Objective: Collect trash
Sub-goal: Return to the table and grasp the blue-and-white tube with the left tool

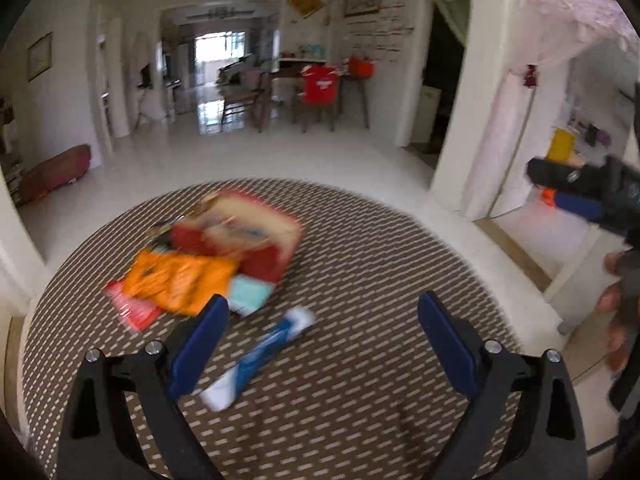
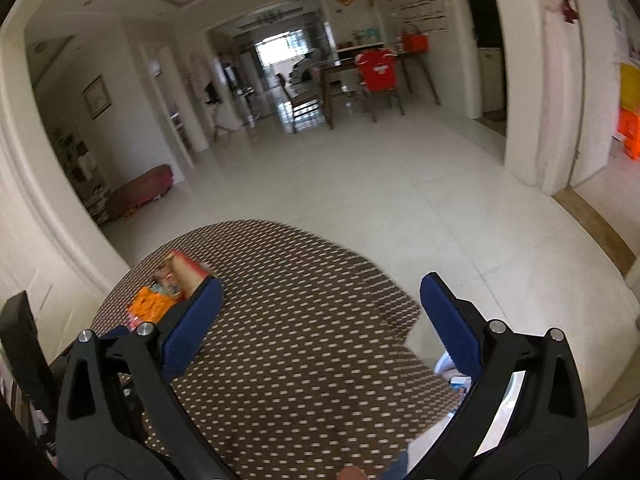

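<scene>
Blue pads of the left gripper [image 1: 322,344] stood spread wide with nothing between them, hovering over the round woven-pattern table [image 1: 360,400]. Just ahead lay a blue-and-white wrapper [image 1: 260,356], flat on the table. Its long axis ran diagonally from near-left to far-right, the far end aimed toward the gap between the pads. Beyond it sat a heap of litter: orange snack bag [image 1: 180,280], pale teal packet [image 1: 250,296], red-and-tan carton [image 1: 248,232]. The view was blurred.

The right gripper [image 2: 320,320] hung likewise spread and empty, off to the right of the table.

My judgement: turn the jaws across the wrapper's narrow width, come down low, and close at mid-length so the film doesn't slide out.
</scene>
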The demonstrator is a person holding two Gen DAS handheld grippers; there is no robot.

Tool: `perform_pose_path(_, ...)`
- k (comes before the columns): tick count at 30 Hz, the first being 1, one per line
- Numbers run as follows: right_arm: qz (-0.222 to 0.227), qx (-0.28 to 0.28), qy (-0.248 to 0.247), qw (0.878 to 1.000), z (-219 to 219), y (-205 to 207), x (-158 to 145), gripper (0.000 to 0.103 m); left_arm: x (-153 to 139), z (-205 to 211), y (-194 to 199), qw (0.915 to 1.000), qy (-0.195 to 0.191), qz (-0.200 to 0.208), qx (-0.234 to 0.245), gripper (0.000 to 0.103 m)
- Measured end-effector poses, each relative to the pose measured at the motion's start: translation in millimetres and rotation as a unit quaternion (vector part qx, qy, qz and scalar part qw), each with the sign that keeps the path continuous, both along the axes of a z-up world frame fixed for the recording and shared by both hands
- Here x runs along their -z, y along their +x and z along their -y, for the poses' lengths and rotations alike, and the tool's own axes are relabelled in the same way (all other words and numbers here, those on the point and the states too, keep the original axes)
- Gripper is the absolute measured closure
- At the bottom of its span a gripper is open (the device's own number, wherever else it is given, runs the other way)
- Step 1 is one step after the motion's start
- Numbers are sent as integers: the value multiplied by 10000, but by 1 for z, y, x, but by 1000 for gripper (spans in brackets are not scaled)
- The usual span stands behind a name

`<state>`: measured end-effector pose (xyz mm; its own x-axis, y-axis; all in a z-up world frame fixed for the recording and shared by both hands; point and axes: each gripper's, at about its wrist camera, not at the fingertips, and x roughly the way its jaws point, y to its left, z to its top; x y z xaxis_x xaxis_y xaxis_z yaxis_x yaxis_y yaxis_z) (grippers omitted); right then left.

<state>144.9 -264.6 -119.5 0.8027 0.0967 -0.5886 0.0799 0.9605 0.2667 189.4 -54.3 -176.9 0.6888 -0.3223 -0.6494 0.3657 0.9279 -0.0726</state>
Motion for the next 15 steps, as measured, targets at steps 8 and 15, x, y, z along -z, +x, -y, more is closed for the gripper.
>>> perform_pose_path(8, -130, -353, -48, 9993, -30, 16, 7, 6, 40, -25, 17, 9977, 413, -535, -111, 10)
perform_pose_path(15, -236, -387, -70, 9989, -34, 20, 10, 6, 57, -2, 43, 9931, 676, -876, 398, 43)
